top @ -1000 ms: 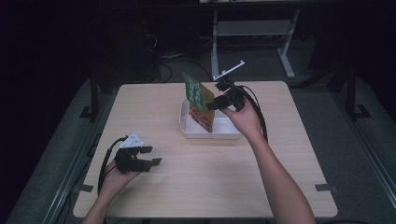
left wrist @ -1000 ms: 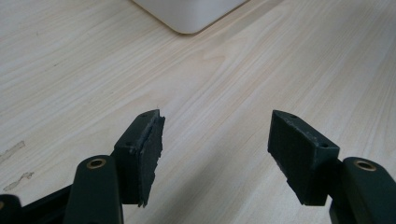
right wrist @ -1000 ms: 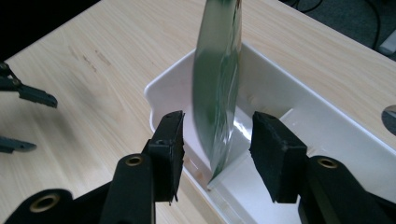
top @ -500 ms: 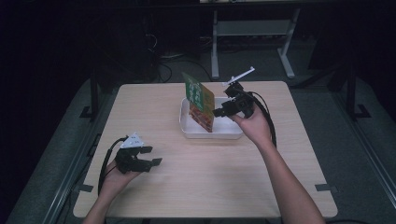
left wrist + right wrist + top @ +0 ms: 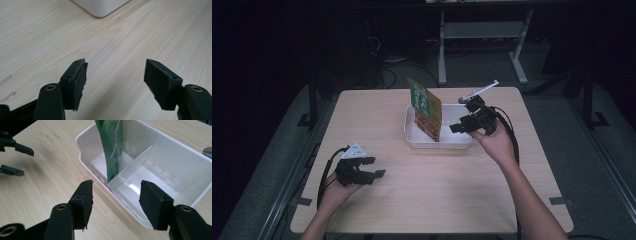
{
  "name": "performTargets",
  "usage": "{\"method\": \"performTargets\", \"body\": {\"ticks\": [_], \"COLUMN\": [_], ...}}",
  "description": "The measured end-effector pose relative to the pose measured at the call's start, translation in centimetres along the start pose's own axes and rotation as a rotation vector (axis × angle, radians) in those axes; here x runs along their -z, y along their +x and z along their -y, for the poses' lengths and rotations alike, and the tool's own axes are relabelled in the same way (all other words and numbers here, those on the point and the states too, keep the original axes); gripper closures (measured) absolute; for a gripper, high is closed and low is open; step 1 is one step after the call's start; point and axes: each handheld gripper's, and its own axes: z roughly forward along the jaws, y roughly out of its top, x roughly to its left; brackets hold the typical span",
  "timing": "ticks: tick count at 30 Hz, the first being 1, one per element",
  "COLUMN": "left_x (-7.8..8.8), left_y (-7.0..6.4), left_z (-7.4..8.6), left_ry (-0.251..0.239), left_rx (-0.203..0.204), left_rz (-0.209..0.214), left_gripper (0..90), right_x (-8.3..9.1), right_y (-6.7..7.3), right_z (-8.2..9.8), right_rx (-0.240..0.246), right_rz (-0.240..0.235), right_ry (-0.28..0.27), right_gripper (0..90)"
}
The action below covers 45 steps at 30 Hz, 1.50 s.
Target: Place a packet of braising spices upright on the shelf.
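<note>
Green packet [image 5: 111, 147] upright in white bin [image 5: 175, 162], just ahead of wide-open, empty right gripper [image 5: 115, 203]; left gripper [image 5: 115, 82] likewise wide.

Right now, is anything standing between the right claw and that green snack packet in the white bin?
Nothing visible stands between them. The right claw is open, just outside the white plastic bin; ahead are only the bin's low near wall and its white divider, which the tall green foil packet leans against.

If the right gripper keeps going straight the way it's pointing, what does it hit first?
Probably the near wall of the white plastic divided bin, which lies just ahead of the open right gripper. The green packet stands behind that wall; depth is hard to judge.
</note>
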Motion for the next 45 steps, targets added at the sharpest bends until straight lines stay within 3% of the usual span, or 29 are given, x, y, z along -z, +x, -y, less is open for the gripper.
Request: {"method": "performTargets", "body": {"ticks": [45], "left_x": [-0.2], "left_y": [-0.1], "left_z": [0.1], "left_ry": [0.006], "left_rx": [0.003], "left_rz": [0.004], "left_gripper": [33.8], "right_x": [0.4], "right_y": [-1.2], "right_z": [9.9], "right_rx": [-0.091], "right_rz": [-0.045], "right_ry": [0.015], "right_gripper": [40.3]}}
